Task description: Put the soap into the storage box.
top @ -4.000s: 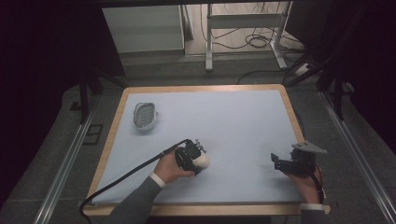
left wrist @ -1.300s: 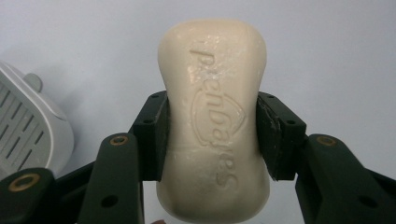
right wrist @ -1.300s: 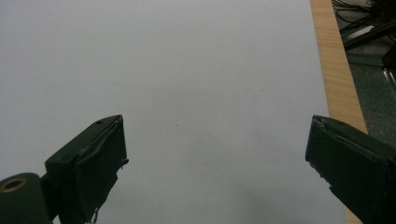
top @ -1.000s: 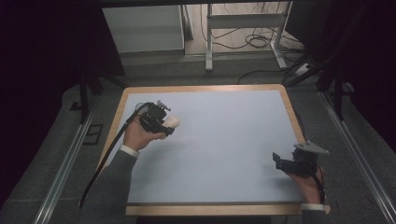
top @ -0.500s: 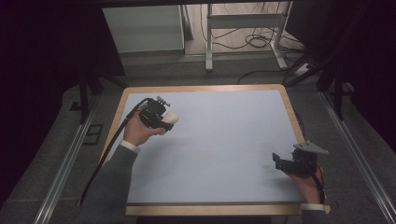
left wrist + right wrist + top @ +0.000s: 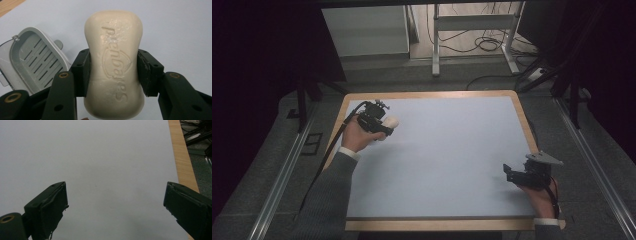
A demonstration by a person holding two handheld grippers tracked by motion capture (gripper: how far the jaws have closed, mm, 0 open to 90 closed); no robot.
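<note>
A cream bar of soap (image 6: pixel 113 62) with embossed lettering sits between the jaws of my left gripper (image 6: pixel 113 71), which is shut on its sides. In the high view this gripper (image 6: pixel 386 125) hovers over the table's back left corner, with the soap (image 6: pixel 391 121) sticking out to the right. Just beyond and left of the soap lies a grey slotted soap dish (image 6: pixel 35 60), empty. My right gripper (image 6: pixel 508 172) rests near the front right of the table, and its jaws (image 6: pixel 116 205) stand wide open with nothing between them.
The table carries a pale blue mat (image 6: pixel 452 150) framed by a wooden edge (image 6: pixel 524 125). A cable (image 6: pixel 329 150) trails from the left gripper off the table's left side. Metal rails run along both sides on the floor.
Since four seconds ago my left gripper has carried the soap from the front middle to the back left, over the dish. Over the last second it shifted only slightly. The right gripper kept still.
</note>
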